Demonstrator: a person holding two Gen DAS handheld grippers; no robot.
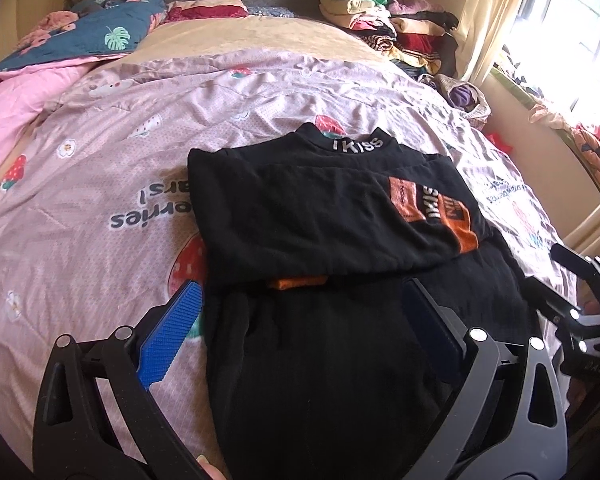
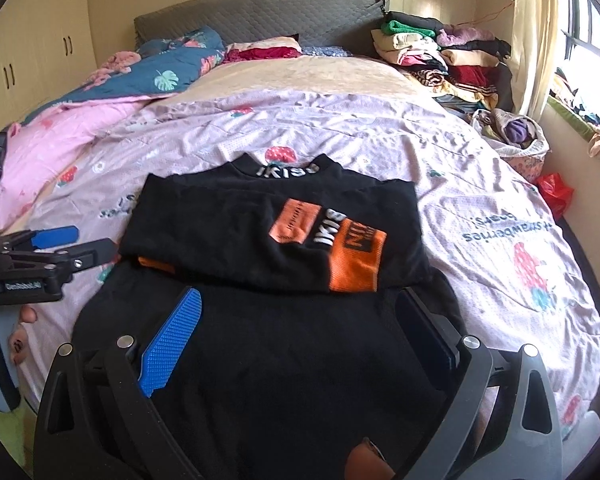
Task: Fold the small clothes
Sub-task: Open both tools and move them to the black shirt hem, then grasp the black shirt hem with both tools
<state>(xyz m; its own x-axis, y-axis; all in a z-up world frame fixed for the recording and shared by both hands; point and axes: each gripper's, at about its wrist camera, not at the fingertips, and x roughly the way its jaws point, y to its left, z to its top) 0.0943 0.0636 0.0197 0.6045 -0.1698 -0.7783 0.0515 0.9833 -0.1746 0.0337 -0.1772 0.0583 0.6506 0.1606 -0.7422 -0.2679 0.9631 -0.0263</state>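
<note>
Now both grippers, left (image 1: 300, 320) and right (image 2: 300, 332), gape empty above the shirt's (image 1: 320, 208) near half; clamp its near hem corners evenly, then fold toward the collar.

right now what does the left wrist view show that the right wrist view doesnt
Only the left wrist view: the right gripper at its right edge.

Only the right wrist view: the wardrobe doors, a red bag on the floor, and the left gripper from the side, open and empty.

Both: the black shirt with its sleeves folded in, on the pink strawberry bedsheet, and the pile of folded clothes by the headboard.
</note>
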